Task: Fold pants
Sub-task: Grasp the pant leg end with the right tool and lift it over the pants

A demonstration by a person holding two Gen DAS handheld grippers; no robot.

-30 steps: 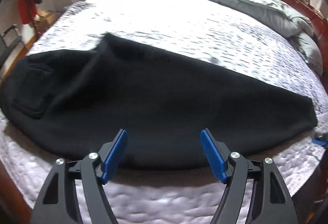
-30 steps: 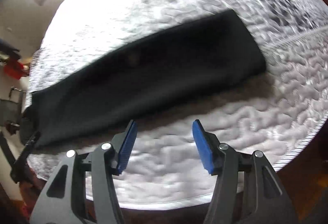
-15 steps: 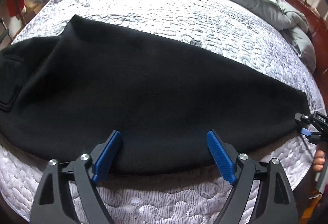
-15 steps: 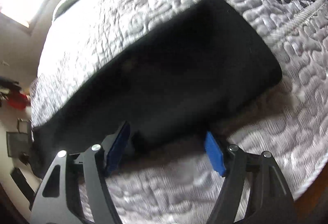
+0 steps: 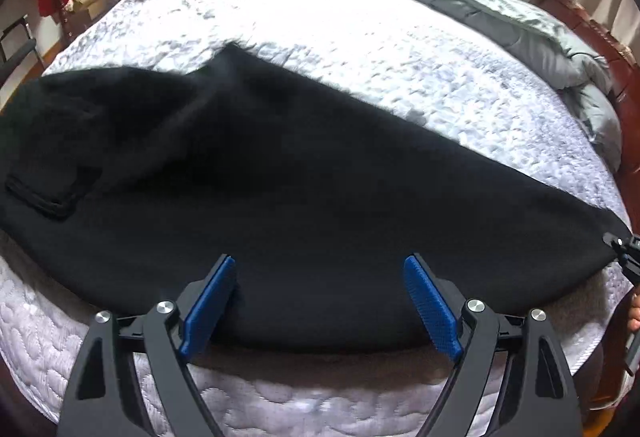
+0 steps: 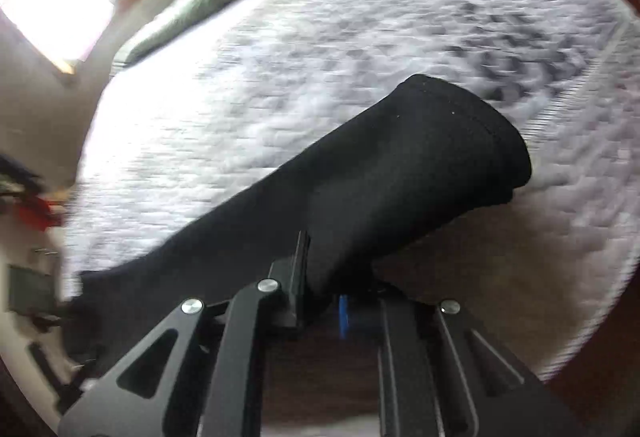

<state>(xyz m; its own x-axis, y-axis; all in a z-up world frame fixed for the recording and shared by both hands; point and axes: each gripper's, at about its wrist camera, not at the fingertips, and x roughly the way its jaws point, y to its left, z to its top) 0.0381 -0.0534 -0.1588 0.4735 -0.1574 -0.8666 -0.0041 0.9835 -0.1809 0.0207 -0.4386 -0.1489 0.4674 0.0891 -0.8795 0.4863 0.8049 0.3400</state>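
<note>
The right gripper [image 6: 320,277] has its jaws pressed together on the near edge of the black pants [image 6: 420,165], pinching the cloth close to the leg end; only a sliver of blue pad shows beside the fabric. From that pinch the leg runs away to the far right, ending in a hemmed cuff [image 6: 492,133] that rests on the bed. The left gripper [image 5: 320,301] has its jaws spread wide, the blue pads [image 5: 430,307] standing on either side of the pants' near edge with cloth between them but not pressed by either pad.

The pants [image 5: 280,177] lie flat across the near part of the bed [image 5: 320,17], stretched from left to right, with a pocket [image 5: 44,193] showing at the left end. At the far right end of the cloth the tip of the right gripper [image 5: 624,253] meets the fabric. The bed wears a pale quilted cover, and a grey duvet [image 5: 500,9] is bunched along its far right side. Dark wooden bed frame [image 5: 580,21] shows beyond it.
</note>
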